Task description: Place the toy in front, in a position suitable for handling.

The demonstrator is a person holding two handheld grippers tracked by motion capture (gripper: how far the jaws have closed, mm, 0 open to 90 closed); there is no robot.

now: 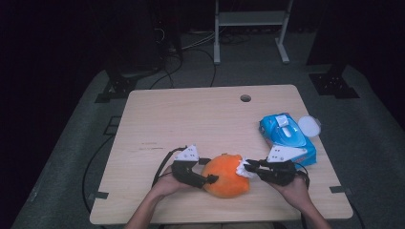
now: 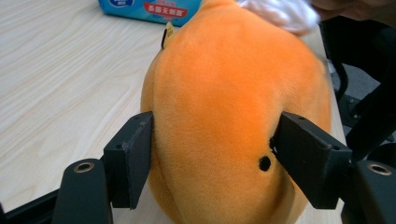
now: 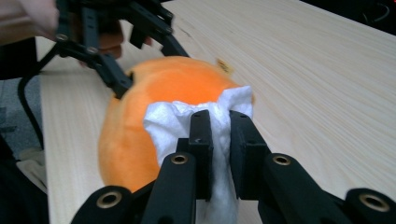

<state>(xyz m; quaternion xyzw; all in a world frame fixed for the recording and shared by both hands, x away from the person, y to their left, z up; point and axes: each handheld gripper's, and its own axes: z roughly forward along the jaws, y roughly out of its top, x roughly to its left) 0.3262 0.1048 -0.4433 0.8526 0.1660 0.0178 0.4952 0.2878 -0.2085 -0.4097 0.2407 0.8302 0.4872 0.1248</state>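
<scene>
An orange plush toy (image 1: 224,179) lies on the wooden table (image 1: 191,119) near its front edge. My left gripper (image 1: 210,171) comes at it from the left. In the left gripper view its two black pads (image 2: 133,154) press into the sides of the toy (image 2: 224,93), denting the fur. My right gripper (image 1: 248,166) reaches in from the right, shut on a crumpled white wipe (image 1: 244,169). In the right gripper view the wipe (image 3: 163,116) bulges out between the jaws (image 3: 219,126) and rests against the toy's top (image 3: 159,84).
A blue pack of wet wipes (image 1: 286,136) lies behind my right gripper, with a round white lid (image 1: 309,126) at its far right corner. A cable hole (image 1: 245,98) sits near the table's back edge. Dark floor and stand legs lie beyond.
</scene>
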